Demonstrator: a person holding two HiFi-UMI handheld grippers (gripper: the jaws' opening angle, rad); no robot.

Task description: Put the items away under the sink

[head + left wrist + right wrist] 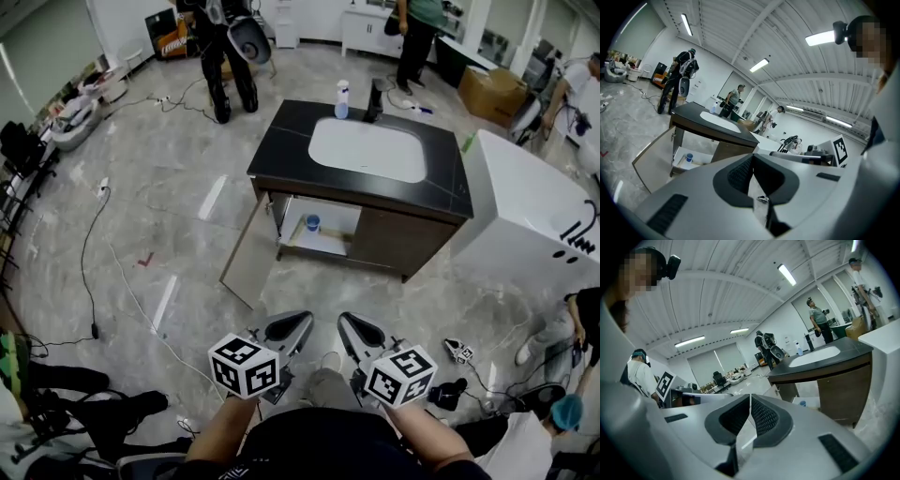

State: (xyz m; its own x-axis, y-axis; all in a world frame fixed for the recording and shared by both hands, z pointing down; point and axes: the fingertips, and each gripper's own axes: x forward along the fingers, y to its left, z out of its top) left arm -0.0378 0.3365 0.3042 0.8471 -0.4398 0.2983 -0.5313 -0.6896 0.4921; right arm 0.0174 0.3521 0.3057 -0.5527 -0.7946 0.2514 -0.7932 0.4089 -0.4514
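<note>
You are holding both grippers low in front of your body, well apart from the dark sink cabinet with the black countertop [281, 150]. The left gripper [292, 330] is pressing its 2 jaws together on nothing, and the right gripper [354, 333] is doing the same.

1 item, the small pale plastic spray bottle with a bluish top [342, 98], is standing on the countertop behind the white basin [367, 150], just beside the black faucet [375, 98]. I am judging it light, stiff, a little slippery and easy to tip over. You are better taking it around the body, below the trigger.

A small blue cup [312, 223] is sitting already inside the cabinet, behind the open pale cabinet door [251, 253].

I am finding no brand or label to read on either thing; both are showing too small.
</note>
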